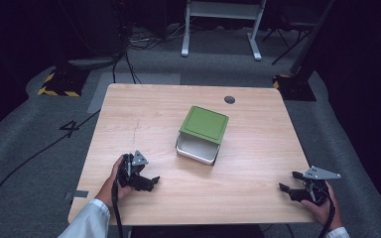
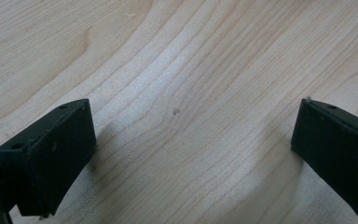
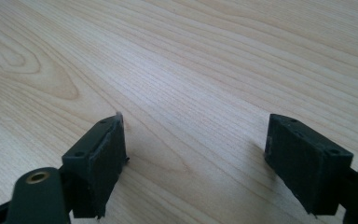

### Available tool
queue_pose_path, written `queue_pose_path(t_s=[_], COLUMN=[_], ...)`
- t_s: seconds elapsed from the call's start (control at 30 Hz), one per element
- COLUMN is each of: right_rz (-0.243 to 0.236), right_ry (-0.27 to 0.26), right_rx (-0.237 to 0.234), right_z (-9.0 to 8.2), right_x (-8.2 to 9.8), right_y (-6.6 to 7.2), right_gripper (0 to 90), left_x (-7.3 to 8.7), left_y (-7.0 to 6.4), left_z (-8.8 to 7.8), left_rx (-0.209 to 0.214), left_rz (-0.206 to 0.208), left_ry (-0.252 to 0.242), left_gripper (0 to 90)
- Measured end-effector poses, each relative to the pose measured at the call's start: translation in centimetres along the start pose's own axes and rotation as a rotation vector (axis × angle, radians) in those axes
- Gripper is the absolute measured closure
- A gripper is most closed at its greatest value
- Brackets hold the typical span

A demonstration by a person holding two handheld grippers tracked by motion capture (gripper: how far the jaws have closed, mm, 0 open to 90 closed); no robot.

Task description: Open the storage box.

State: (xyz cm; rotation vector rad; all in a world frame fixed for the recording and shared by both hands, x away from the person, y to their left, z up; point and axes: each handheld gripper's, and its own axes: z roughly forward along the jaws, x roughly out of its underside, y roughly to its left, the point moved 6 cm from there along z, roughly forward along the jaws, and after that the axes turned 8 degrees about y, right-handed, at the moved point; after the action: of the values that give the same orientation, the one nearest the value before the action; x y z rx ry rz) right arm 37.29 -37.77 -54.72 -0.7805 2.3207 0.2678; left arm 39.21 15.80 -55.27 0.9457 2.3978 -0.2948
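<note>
A white box with a green lid (image 1: pixel 202 134) stands near the middle of the wooden table (image 1: pixel 144 114). My left gripper (image 1: pixel 151 181) rests low over the table's front left part, left of and nearer than the box, open with nothing between its jaws. My right gripper (image 1: pixel 288 182) sits at the front right corner, open and empty too. In the left gripper view the open gripper (image 2: pixel 193 140) hangs over bare wood grain (image 2: pixel 182 70). The right gripper view shows that gripper (image 3: pixel 193 154) wide apart above bare wood (image 3: pixel 205 60).
A round cable hole (image 1: pixel 229 99) sits near the table's far edge. Beyond the table are a white desk frame (image 1: pixel 222 29), cables on the grey floor (image 1: pixel 134 47) and yellow-black striped bases (image 1: pixel 59 84). The table's front edge runs just below both hands.
</note>
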Motion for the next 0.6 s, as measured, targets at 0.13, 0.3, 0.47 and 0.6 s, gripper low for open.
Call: queue_pose_path(t_s=[0.13, 0.3, 0.47, 0.6], right_rz=[0.002, 0.0, -0.001, -0.002], right_ry=[0.001, 0.002, 0.001, 0.001], right_rx=[-0.003, -0.003, -0.003, -0.002], right_z=[0.0, 0.0, 0.0, 0.0], right_x=[0.0, 0.0, 0.0, 0.0], right_y=[0.0, 0.0, -0.1, -0.1], right_gripper=[20.5, 20.0, 20.0, 20.0], left_x=[0.2, 0.4, 0.4, -0.5], left_y=[-0.1, -0.2, -0.9, -2.2], left_z=[-0.1, -0.3, -1.1, -1.9], left_rx=[0.003, 0.04, 0.087, 0.135], left_rz=[0.008, 0.052, 0.093, 0.118], left_ry=[0.001, 0.01, 0.002, -0.035], left_gripper=[0.4, 0.6, 20.3, 18.0])
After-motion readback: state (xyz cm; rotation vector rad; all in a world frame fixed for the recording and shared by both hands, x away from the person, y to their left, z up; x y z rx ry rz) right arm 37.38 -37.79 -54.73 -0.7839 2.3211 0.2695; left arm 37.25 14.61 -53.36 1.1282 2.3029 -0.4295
